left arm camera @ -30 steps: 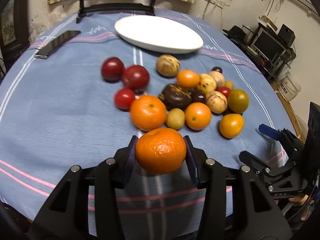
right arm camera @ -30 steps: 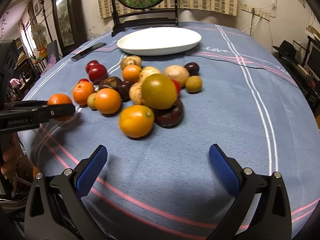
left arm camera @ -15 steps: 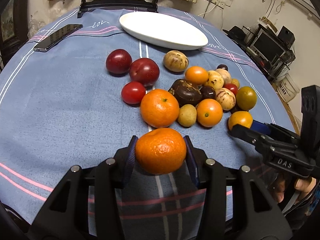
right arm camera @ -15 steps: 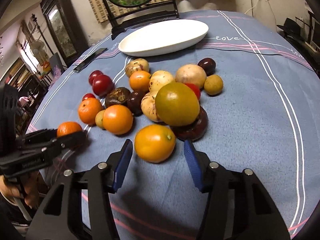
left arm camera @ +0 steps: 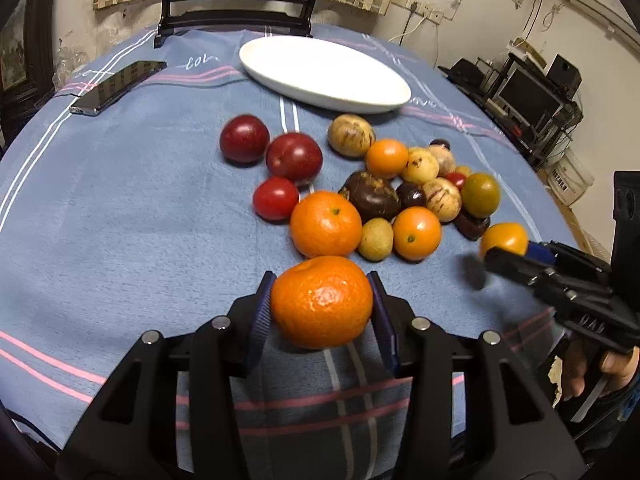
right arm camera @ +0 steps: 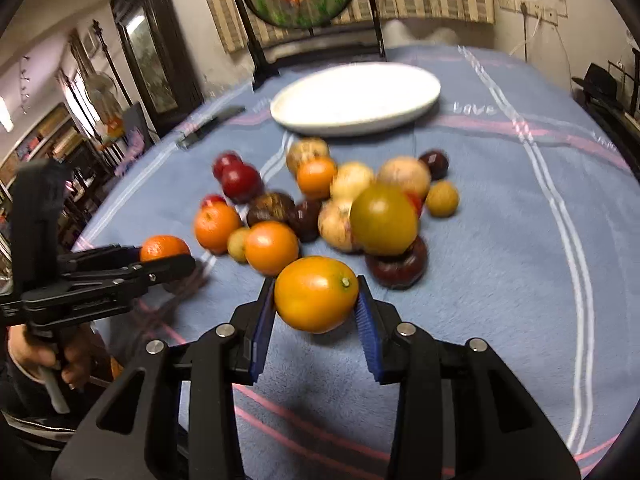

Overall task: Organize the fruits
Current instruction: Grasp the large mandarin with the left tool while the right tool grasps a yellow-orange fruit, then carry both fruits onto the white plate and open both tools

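Two hand-held grippers each clamping an orange fruit, right jaws just closed, fruit pile (left arm camera: pixel 400 196) before white plate (left arm camera: pixel 324 74), phone (left arm camera: pixel 116 86) aside

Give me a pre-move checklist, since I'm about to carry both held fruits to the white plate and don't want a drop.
1. Left tool clamped on the mandarin: ok.
2. Right tool, its jaws having just been closing, pressing on the yellow-orange fruit: ok.
3. Yellow-orange fruit clear of the cloth: looks lifted, but cannot tell for sure.
4. White plate free to receive fruit: ok, nothing on it.
5. Path over the fruit pile: not ok if carried low; the pile lies between tools and plate.
6. Phone off the route: ok.
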Motion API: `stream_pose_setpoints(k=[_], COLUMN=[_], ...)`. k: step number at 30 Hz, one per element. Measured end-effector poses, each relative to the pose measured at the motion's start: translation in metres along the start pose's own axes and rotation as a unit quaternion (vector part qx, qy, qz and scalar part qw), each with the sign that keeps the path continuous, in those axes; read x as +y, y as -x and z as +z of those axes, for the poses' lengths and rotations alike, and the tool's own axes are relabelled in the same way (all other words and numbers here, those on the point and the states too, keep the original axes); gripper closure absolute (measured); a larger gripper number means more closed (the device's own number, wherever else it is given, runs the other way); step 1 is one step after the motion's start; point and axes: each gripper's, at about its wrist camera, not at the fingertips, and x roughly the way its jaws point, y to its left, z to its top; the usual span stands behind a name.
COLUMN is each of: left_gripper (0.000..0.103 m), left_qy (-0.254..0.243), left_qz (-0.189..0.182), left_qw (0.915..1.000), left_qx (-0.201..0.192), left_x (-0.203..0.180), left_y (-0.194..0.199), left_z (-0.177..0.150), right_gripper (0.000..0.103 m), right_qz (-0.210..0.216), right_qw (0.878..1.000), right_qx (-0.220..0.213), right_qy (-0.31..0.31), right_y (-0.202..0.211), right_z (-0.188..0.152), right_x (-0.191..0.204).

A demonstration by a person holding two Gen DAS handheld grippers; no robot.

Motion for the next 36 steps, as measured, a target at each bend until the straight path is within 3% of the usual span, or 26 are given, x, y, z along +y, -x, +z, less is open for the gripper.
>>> stream_pose_setpoints(k=[8, 15, 21, 27, 30, 33, 34, 35, 36], left_gripper=[0.057, 0.057, 0.057, 0.057, 0.056, 0.044, 0.035, 0.027, 0.025], left_qy=[-0.017, -0.022, -0.016, 0.017, 0.01, 0.021, 0.018, 0.015, 0.01], left_qz=[0.007, 0.029, 0.05, 0.051, 0.046, 0.027, 0.028, 0.031, 0.033], left_qw=[0.9987, 0.9971, 0.9976, 0.9985, 0.9989, 0.9993, 0.9992, 0.999, 0.9984], left_qx=[-0.047, -0.067, -0.045, 0.002, 0.004, -0.014, -0.019, -0.028, -0.045], left_x=[0.005, 0.006, 0.014, 0.029, 0.028, 0.03, 0.028, 0.026, 0.023], left_y=[0.022, -0.006, -0.074, -0.133, -0.139, -0.134, -0.131, -0.126, -0.119], left_z=[0.056, 0.14, 0.196, 0.208, 0.209, 0.208, 0.208, 0.208, 0.207], right_gripper=[0.064, 0.064, 0.064, 0.064, 0.064, 0.063, 0.055, 0.041, 0.038], right_qz=[-0.02, -0.044, -0.074, -0.099, -0.099, -0.087, -0.08, -0.073, -0.069], right_qw=[0.997, 0.994, 0.996, 0.994, 0.994, 0.995, 0.995, 0.996, 0.997], right_qx=[-0.074, -0.087, -0.025, 0.015, 0.036, 0.044, 0.049, 0.046, 0.036], right_qy=[0.034, 0.044, 0.03, 0.039, 0.038, 0.037, 0.032, 0.03, 0.029], right_y=[0.026, -0.017, -0.093, -0.143, -0.156, -0.159, -0.159, -0.156, -0.151], right_z=[0.063, 0.132, 0.167, 0.175, 0.177, 0.176, 0.174, 0.173, 0.172], right_x=[-0.005, -0.014, -0.031, -0.041, -0.046, -0.049, -0.051, -0.051, -0.05])
